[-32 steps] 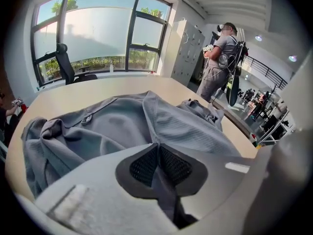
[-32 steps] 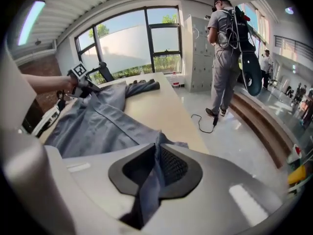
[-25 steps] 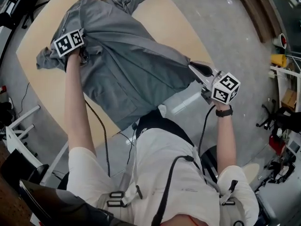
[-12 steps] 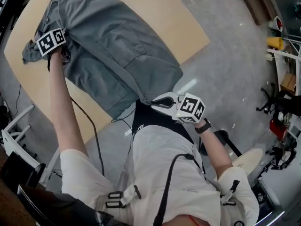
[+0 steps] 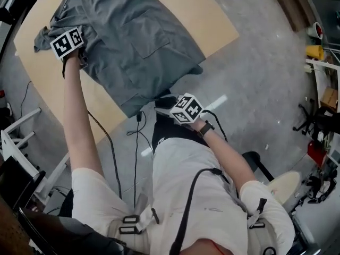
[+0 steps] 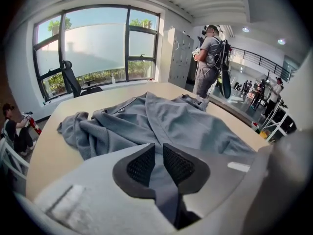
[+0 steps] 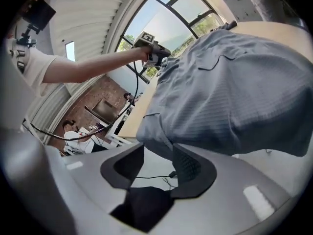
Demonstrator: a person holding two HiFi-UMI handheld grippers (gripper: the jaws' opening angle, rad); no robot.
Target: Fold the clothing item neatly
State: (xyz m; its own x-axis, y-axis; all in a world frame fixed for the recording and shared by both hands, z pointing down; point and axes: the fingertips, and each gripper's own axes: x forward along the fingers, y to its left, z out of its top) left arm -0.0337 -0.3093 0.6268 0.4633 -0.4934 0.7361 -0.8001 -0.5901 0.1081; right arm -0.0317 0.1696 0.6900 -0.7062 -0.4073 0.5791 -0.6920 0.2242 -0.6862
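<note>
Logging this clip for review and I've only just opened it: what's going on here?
A person is folding a grey shirt spread on a tan table, using tongs in each hand. The left tongs pinch a fold at the shirt's left side, though their jaws have just been opening. The right tongs have just been opening too; they hold nothing, poised close to the hem that hangs off the table's near edge.

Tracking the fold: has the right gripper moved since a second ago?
Yes. The right gripper has swung from off the wooden table's right corner to its near edge, beside the grey shirt's hem; its jaws have just been opening, empty.
</note>
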